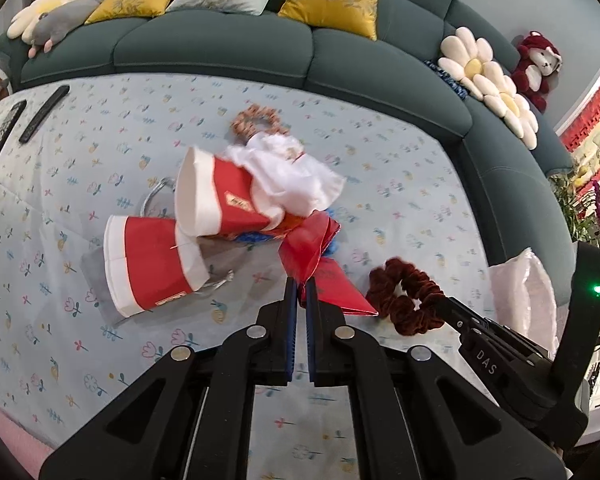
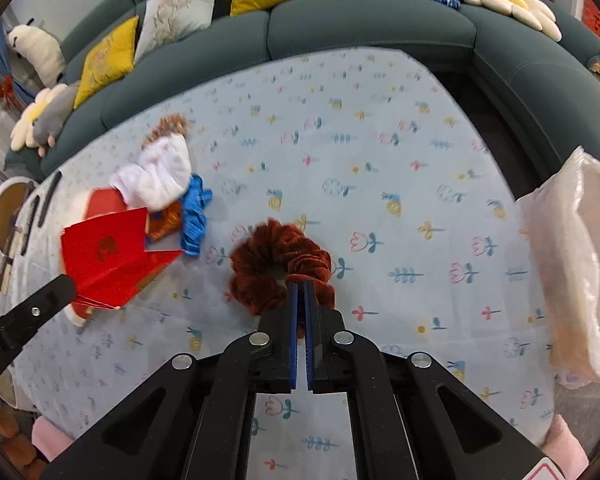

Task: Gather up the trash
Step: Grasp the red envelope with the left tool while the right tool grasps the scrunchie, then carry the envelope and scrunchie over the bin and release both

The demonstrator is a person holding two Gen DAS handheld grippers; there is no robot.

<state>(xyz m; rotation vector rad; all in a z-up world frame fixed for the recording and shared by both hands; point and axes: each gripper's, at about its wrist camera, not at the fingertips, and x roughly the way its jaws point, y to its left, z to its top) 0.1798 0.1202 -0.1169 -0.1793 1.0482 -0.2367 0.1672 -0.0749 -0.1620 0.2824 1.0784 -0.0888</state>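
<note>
My left gripper (image 1: 302, 282) is shut on a crumpled red wrapper (image 1: 318, 258), which also shows in the right wrist view (image 2: 108, 256). My right gripper (image 2: 301, 285) is shut on a dark red velvet scrunchie (image 2: 276, 264), seen at the right in the left wrist view (image 1: 404, 294). Two red-and-white paper cups (image 1: 220, 196) (image 1: 148, 264) lie on their sides beside a crumpled white tissue (image 1: 288, 172). The tissue shows again in the right wrist view (image 2: 156, 176), with a blue crinkled scrap (image 2: 194, 220) next to it.
A thin pink plastic bag (image 2: 580, 264) lies at the table's right edge. A patterned scrunchie (image 1: 256, 120) lies beyond the tissue. Two remotes (image 1: 44, 114) sit at the far left. A green sofa (image 1: 220, 44) with cushions wraps around the floral tablecloth (image 2: 380, 140).
</note>
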